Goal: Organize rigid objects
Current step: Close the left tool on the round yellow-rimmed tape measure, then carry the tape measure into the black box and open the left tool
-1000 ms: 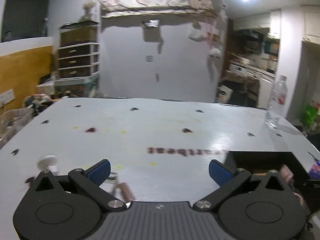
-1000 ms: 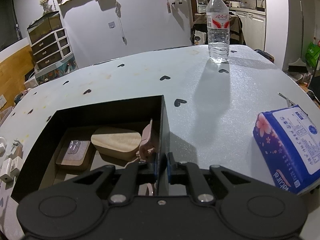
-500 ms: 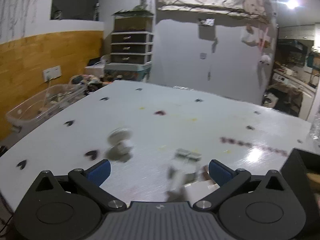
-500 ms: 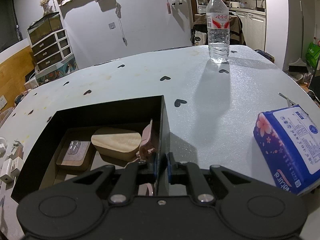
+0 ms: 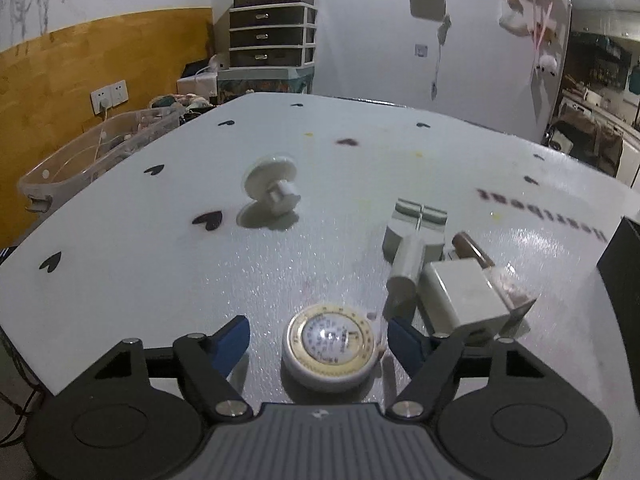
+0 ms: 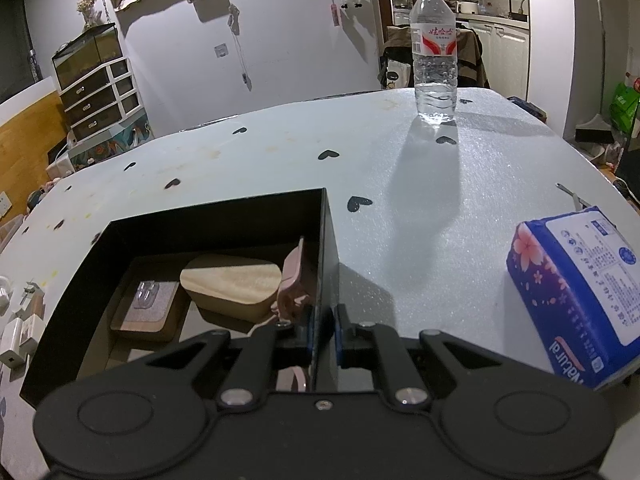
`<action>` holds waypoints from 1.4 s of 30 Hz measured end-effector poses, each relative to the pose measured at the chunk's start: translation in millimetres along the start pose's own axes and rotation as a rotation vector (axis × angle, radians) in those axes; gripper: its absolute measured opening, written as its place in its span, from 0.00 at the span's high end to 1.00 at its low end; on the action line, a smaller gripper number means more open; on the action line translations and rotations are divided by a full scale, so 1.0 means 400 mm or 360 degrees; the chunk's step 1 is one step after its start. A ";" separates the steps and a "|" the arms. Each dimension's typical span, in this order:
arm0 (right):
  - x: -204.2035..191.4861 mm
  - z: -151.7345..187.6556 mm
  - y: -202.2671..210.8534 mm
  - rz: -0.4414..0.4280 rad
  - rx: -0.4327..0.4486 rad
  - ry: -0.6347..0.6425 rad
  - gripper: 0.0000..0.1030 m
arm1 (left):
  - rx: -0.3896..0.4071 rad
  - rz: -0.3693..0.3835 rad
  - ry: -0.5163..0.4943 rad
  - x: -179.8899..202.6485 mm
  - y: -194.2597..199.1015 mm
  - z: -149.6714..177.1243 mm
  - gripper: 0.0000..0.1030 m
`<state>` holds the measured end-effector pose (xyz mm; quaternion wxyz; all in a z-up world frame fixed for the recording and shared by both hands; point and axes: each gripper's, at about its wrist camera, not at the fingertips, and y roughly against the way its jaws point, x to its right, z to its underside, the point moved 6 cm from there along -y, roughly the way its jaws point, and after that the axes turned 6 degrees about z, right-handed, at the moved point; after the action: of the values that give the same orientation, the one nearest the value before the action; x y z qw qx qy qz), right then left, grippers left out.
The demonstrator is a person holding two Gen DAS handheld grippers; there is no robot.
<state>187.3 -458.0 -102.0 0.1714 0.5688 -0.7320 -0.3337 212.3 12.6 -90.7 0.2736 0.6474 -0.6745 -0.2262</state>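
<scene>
My left gripper [image 5: 318,340] is open, its blue pads on either side of a round white jar with a gold-rimmed lid [image 5: 329,346] on the table. Beyond lie a white spool [image 5: 272,188], a white charger block [image 5: 464,298] and a grey clip piece [image 5: 414,236]. My right gripper [image 6: 322,330] is shut on the right wall of the black box [image 6: 326,240]. Inside the box lie a wooden lidded case [image 6: 232,284], a wooden coaster with a clear hook [image 6: 146,310] and a pink clip [image 6: 294,280].
A water bottle [image 6: 435,52] stands at the table's far right. A blue tissue pack [image 6: 580,292] lies right of the box. A clear plastic bin [image 5: 92,156] sits beyond the table's left edge. The box corner shows in the left wrist view [image 5: 622,264].
My left gripper has swung left and down over the loose items and now straddles the round jar. My right gripper and the box have not moved.
</scene>
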 end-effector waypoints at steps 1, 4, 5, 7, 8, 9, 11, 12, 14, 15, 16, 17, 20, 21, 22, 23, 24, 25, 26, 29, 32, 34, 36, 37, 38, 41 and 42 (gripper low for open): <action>0.000 0.000 -0.001 0.0000 0.0000 -0.0001 0.90 | -0.0003 0.0003 -0.0004 0.002 -0.001 0.002 0.28; 0.001 0.000 0.000 0.0000 0.0001 -0.0002 0.90 | -0.0010 0.0010 -0.0017 0.009 -0.002 0.003 0.29; 0.000 0.000 -0.001 0.0000 0.0001 -0.0003 0.90 | -0.0015 0.0013 -0.0020 0.010 -0.003 0.004 0.30; 0.001 0.001 -0.002 0.0000 0.0001 -0.0003 0.90 | -0.0031 0.0016 -0.0024 0.010 -0.006 0.007 0.38; 0.001 0.001 -0.002 0.0000 0.0000 -0.0002 0.90 | -0.0039 0.0013 -0.0025 0.010 -0.007 0.008 0.40; 0.001 0.000 -0.002 0.0000 0.0000 -0.0003 0.90 | -0.0036 0.0009 -0.0030 0.012 -0.007 0.006 0.42; 0.001 0.001 -0.002 0.0000 0.0000 -0.0002 0.90 | -0.0038 0.0011 -0.0029 0.013 -0.004 0.005 0.45; 0.001 0.001 -0.002 0.0000 0.0000 -0.0003 0.90 | -0.0039 0.0012 -0.0025 0.012 -0.004 0.005 0.45; 0.003 0.001 -0.004 -0.0001 -0.0001 -0.0005 0.90 | -0.0034 0.0009 -0.0011 0.010 -0.003 0.005 0.45; 0.003 0.001 -0.004 -0.0001 -0.0001 -0.0005 0.90 | -0.0026 0.0005 0.0009 0.007 -0.002 0.004 0.45; 0.003 0.001 -0.004 0.0000 -0.0001 -0.0004 0.90 | -0.0016 0.0004 0.0038 0.001 -0.001 0.003 0.45; 0.003 0.002 -0.005 0.0000 -0.0002 -0.0003 0.90 | -0.0007 0.0003 0.0065 -0.006 0.000 0.001 0.45; 0.003 0.002 -0.006 0.0001 -0.0003 -0.0003 0.90 | 0.0049 0.0018 0.0167 -0.026 0.010 -0.009 0.45; 0.003 0.002 -0.006 0.0002 -0.0002 -0.0002 0.90 | 0.0066 0.0028 0.0192 -0.029 0.014 -0.013 0.45; 0.004 0.002 -0.006 0.0002 -0.0003 -0.0001 0.90 | 0.0091 0.0041 0.0219 -0.030 0.022 -0.021 0.45; 0.004 0.004 -0.007 0.0003 -0.0003 -0.0002 0.90 | 0.0114 0.0059 0.0230 -0.026 0.030 -0.031 0.45; 0.004 0.004 -0.008 0.0003 -0.0004 -0.0001 0.90 | 0.0136 0.0085 0.0225 -0.015 0.036 -0.041 0.45; 0.003 0.004 -0.007 0.0004 -0.0003 -0.0001 0.90 | 0.0160 0.0127 0.0210 0.001 0.045 -0.053 0.45; 0.004 0.004 -0.007 0.0004 -0.0003 -0.0002 0.90 | 0.0181 0.0180 0.0186 0.025 0.053 -0.065 0.45; 0.003 0.004 -0.007 0.0003 -0.0003 -0.0001 0.90 | 0.0219 0.0360 0.0082 0.117 0.068 -0.099 0.45; 0.004 0.005 -0.008 0.0004 -0.0005 0.0000 0.90 | 0.0252 0.0567 -0.0033 0.234 0.078 -0.133 0.45; 0.004 0.006 -0.010 0.0004 -0.0006 0.0000 0.90 | 0.0261 0.0709 -0.0136 0.318 0.083 -0.148 0.45; 0.004 0.006 -0.010 0.0004 -0.0005 -0.0001 0.90 | 0.0244 0.0848 -0.0254 0.409 0.081 -0.155 0.45; 0.004 0.007 -0.010 0.0004 -0.0005 -0.0002 0.90 | 0.0228 0.0899 -0.0312 0.452 0.076 -0.153 0.45; 0.004 0.006 -0.009 0.0005 -0.0005 -0.0001 0.90 | 0.0205 0.0954 -0.0382 0.501 0.072 -0.150 0.45; 0.004 0.006 -0.010 0.0004 -0.0006 0.0000 0.90 | 0.0132 0.1065 -0.0544 0.613 0.056 -0.132 0.45; 0.004 0.006 -0.009 0.0004 -0.0006 -0.0001 0.90 | 0.0107 0.1088 -0.0593 0.645 0.048 -0.125 0.45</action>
<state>188.2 -459.2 -106.4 0.1727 0.5674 -0.7321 -0.3351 227.7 -241.1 -20.9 0.1846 0.3418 -0.8964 -0.2136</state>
